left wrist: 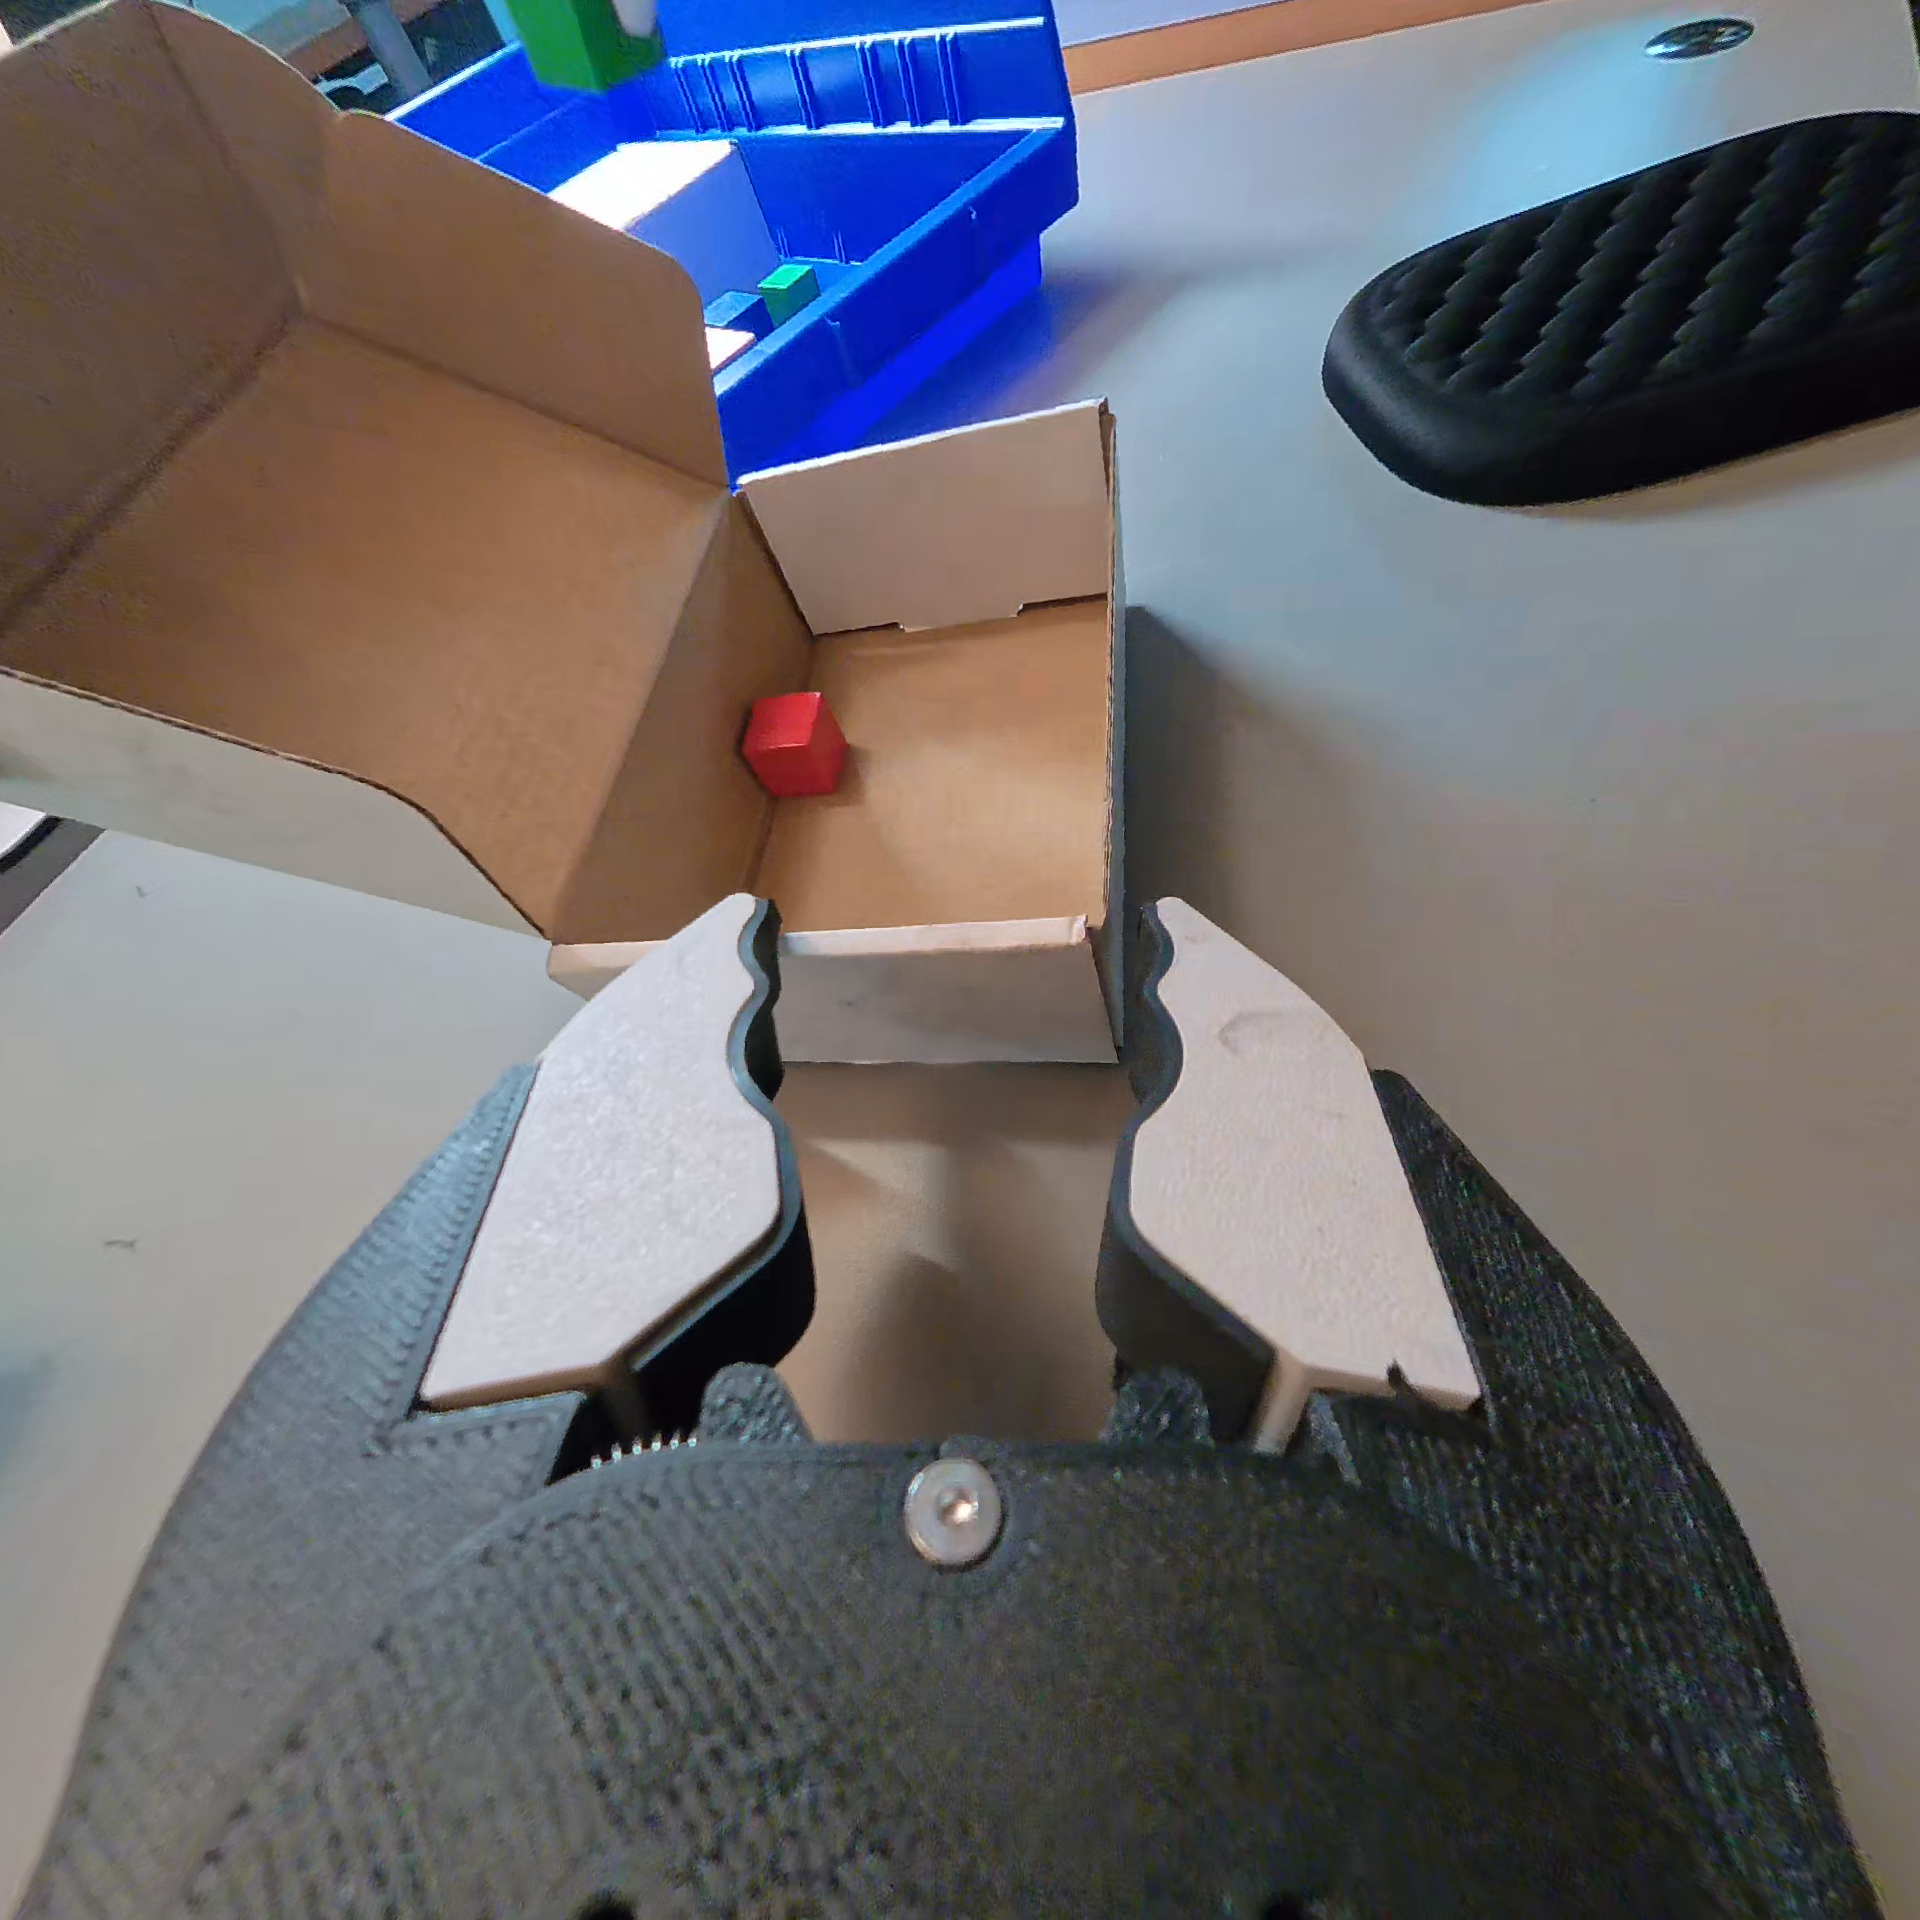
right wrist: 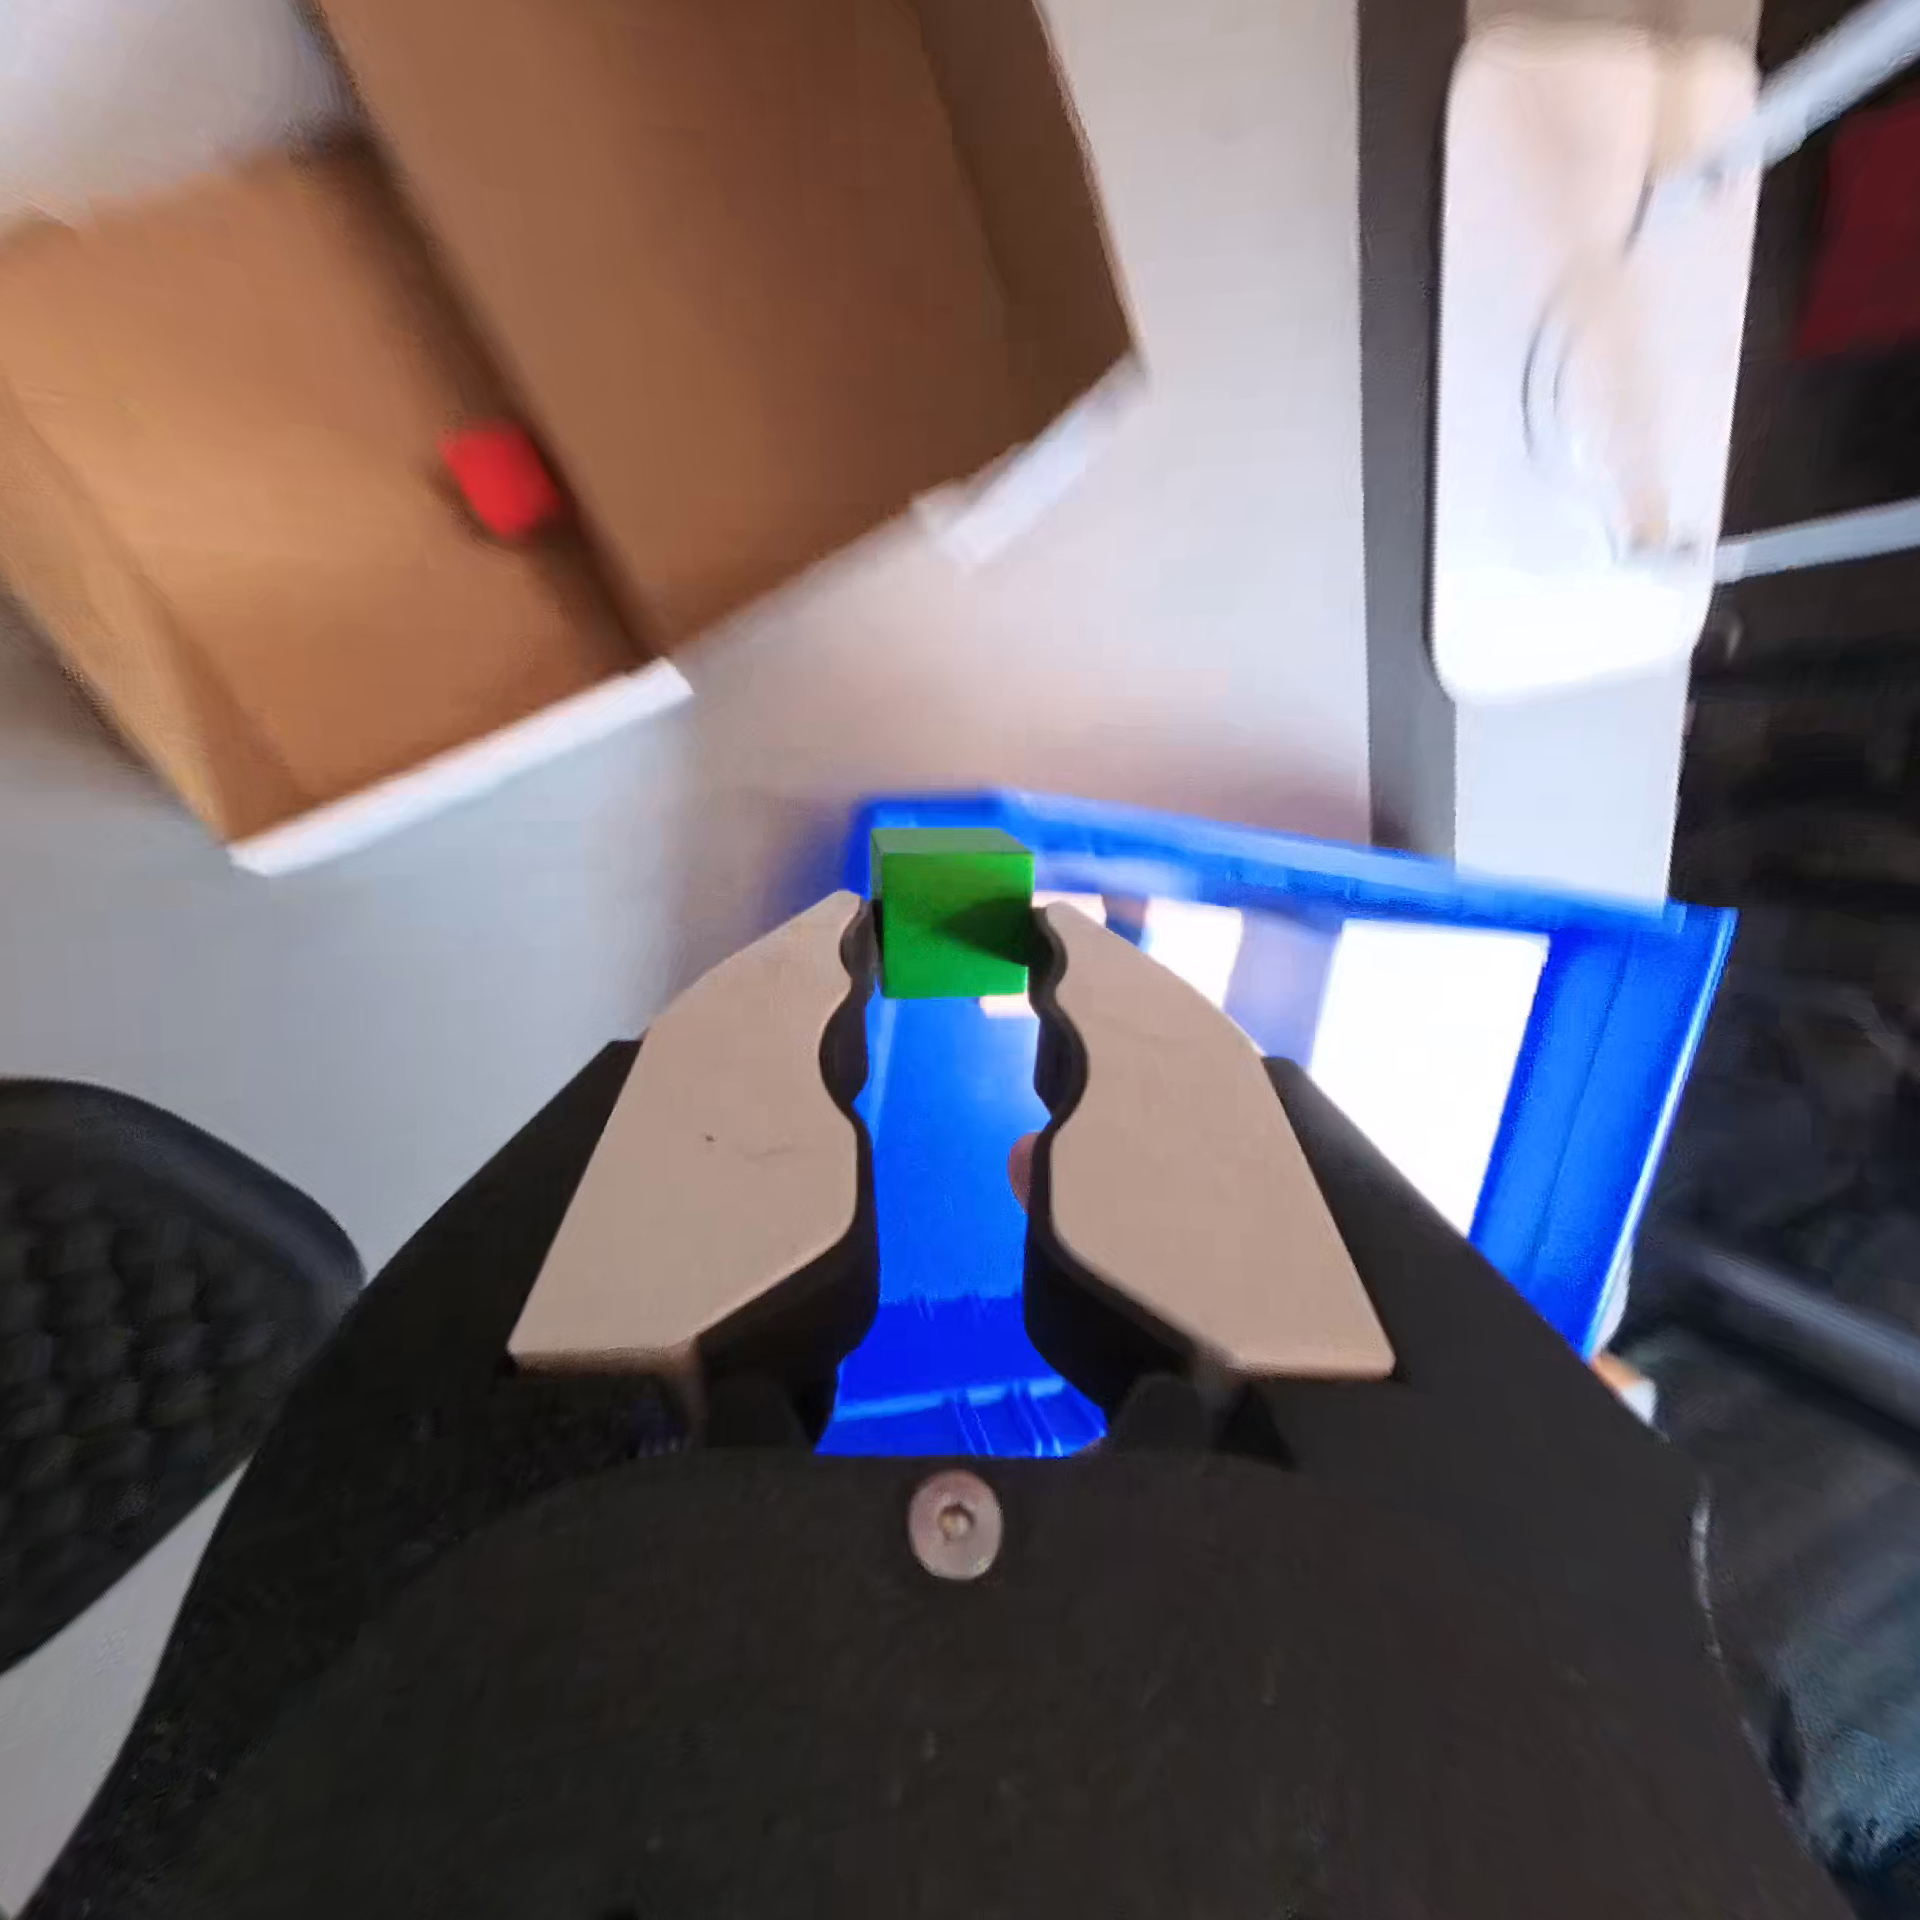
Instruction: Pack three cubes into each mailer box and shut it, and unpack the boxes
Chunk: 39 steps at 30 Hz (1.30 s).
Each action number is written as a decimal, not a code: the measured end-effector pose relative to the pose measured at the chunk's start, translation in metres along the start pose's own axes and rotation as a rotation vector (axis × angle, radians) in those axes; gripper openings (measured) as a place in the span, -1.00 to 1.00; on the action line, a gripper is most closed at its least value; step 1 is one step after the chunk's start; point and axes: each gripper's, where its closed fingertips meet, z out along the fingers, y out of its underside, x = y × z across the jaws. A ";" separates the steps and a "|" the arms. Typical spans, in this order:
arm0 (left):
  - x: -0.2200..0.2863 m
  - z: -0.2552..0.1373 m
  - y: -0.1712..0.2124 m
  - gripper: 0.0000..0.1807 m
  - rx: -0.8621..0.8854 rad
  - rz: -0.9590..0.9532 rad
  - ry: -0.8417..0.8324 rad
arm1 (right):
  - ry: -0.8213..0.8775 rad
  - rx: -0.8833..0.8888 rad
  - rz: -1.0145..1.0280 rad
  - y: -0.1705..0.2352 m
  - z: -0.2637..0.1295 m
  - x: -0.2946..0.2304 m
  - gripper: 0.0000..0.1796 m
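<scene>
Where the pale matte tabletop [left wrist: 1455, 831] spreads out, a white-skinned corrugated mailer box [left wrist: 935, 997] sits open, its brown kraft lid [left wrist: 343, 540] raised at the left. Behind it stands a glossy blue plastic bin [left wrist: 914, 239] with ribbed walls and dividers, holding a small green cube [left wrist: 787, 291]. A black oval pad [left wrist: 1662, 312] with a woven, ridged surface lies to the right, well apart from the box. One red cube [left wrist: 795, 743], sharp-edged, rests on the box floor against the lid-side wall. The left gripper [left wrist: 956, 935], grey wavy-edged fingers on a coarse black printed body, is spread wide at the box's near wall, gripping nothing. The right gripper [right wrist: 951, 925] pinches a green cube [right wrist: 951, 909] at its tips above the blue bin [right wrist: 1610, 1091]; the box [right wrist: 468, 748] there is blurred.
</scene>
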 end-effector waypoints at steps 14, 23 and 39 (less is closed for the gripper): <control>-0.003 0.001 0.000 -0.28 0.016 -0.018 -0.001 | -0.044 -0.246 0.207 0.126 0.092 0.022 -0.69; -0.003 0.001 0.000 -0.28 0.015 -0.014 -0.002 | -0.030 -0.273 0.180 0.129 0.098 0.024 -0.62; -0.003 0.002 0.001 -0.29 0.013 -0.008 -0.009 | -0.166 0.245 -0.131 -0.077 0.029 -0.108 -0.61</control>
